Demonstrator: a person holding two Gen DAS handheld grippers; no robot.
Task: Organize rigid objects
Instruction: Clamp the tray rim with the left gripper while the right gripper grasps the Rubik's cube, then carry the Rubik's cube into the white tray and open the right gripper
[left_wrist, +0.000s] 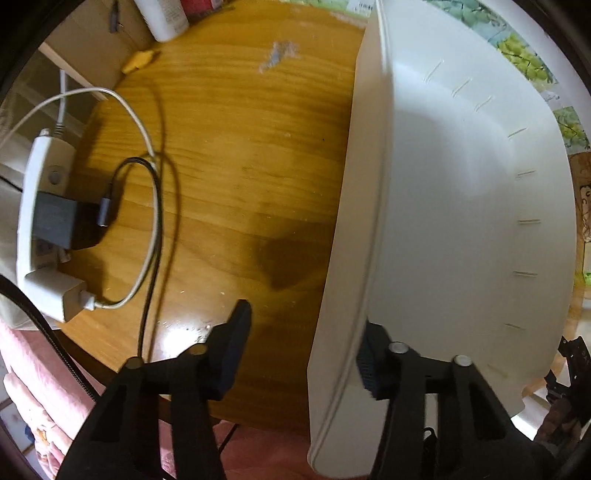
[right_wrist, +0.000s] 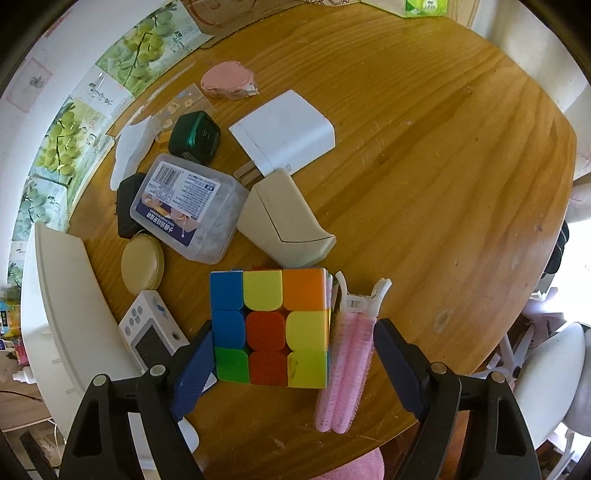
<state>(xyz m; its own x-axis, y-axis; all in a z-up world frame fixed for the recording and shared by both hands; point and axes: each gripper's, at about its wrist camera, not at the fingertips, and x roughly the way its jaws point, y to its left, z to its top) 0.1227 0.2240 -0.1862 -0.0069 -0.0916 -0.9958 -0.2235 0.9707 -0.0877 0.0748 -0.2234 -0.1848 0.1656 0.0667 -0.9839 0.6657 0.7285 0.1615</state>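
Our left gripper (left_wrist: 299, 350) straddles the white bin (left_wrist: 461, 206) wall, not yet pinching.
Our right gripper (right_wrist: 291, 365) gapes around the puzzle cube (right_wrist: 269, 328) and pink hair clip (right_wrist: 351, 354).

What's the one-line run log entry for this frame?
left fingers: straddle white bin wall, not clamped | right fingers: open around puzzle cube and pink hair clip | bin: empty where visible
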